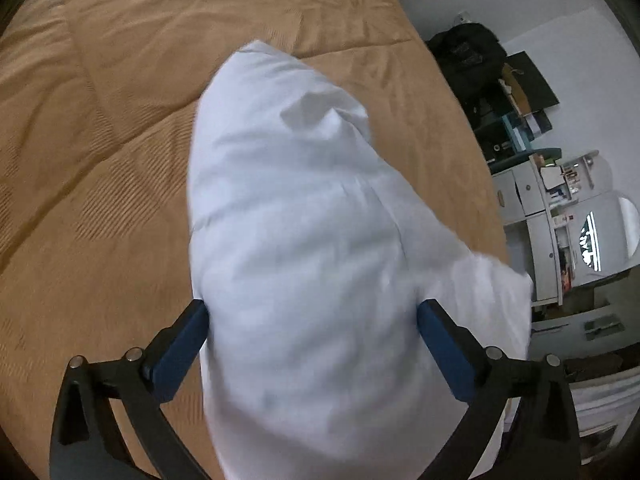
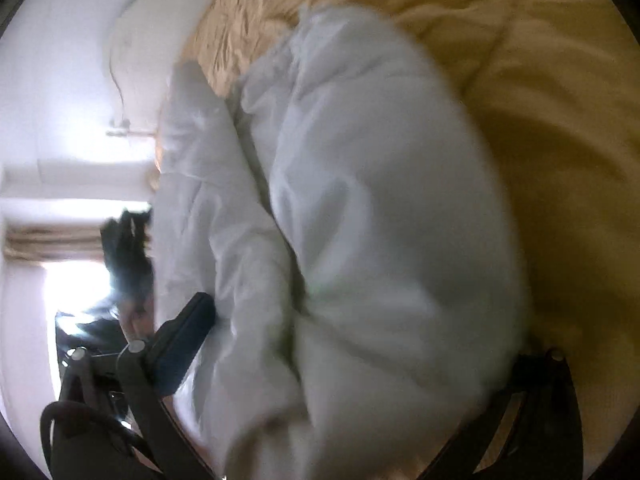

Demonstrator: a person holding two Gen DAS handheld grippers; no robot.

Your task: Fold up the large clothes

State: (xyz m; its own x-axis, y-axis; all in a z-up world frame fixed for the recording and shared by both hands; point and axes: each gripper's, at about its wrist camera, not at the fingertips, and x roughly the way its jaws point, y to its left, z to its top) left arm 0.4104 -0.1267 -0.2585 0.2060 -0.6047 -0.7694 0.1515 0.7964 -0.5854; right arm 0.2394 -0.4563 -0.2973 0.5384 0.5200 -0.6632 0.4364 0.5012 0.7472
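Left hand-held gripper (image 1: 312, 332) is standing spread wide, blue fingers (image 1: 180, 352) flanking a bunched white garment (image 1: 304, 220); whether the pads are pressing it is unclear. The garment is lying on the tan bedspread (image 1: 100, 120) of the bed. Right hand-held gripper (image 2: 360, 344) is spread too, the white garment (image 2: 360, 200) bulging between its jaws, one finger (image 2: 188, 336) showing. View is blurred.

Left gripper (image 1: 312, 312): black linkage arms, round silver pivot pins, dark blue rectangular finger pads (image 1: 178, 354). Right gripper (image 2: 360, 320): same black frame, silver pins, one blue pad visible.
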